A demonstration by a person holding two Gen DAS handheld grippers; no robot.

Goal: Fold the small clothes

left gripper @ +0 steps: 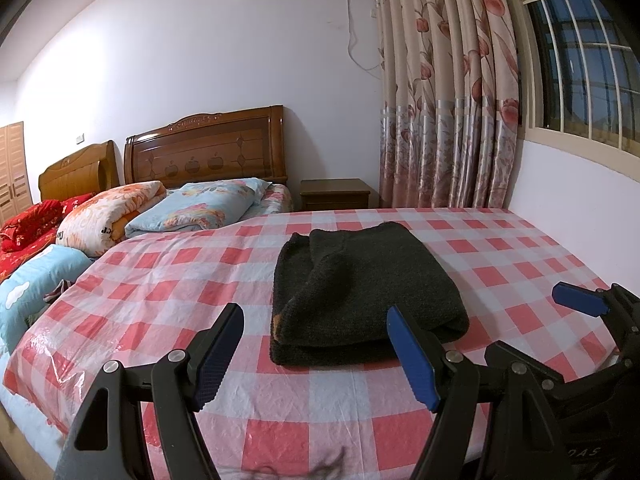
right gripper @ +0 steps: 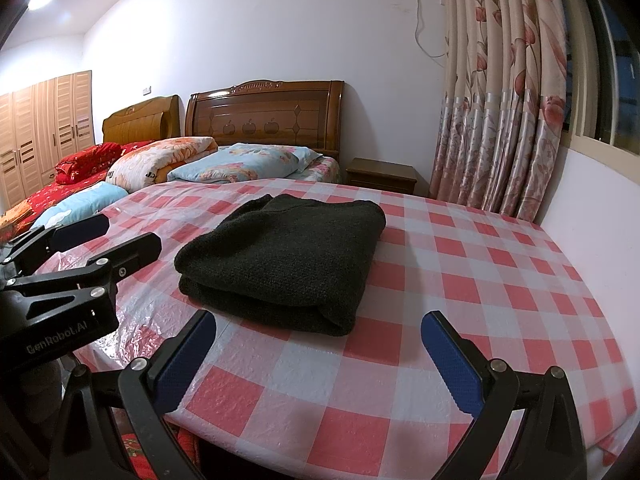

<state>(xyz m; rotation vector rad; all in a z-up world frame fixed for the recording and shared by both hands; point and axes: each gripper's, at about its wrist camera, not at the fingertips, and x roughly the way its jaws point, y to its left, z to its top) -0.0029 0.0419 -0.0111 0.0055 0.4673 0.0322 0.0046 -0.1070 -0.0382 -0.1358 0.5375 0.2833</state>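
Now folded dark garment [left gripper: 360, 292] on table, just beyond both open tongs, untouched

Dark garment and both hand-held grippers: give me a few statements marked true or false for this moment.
1. The dark garment lies folded on the checked tablecloth. True.
2. The left hand-held gripper clamps the garment. False: it is open, nothing between its pads.
3. The right hand-held gripper is open and empty. True.
4. The garment hangs on the curtain. False: it rests on the tablecloth.
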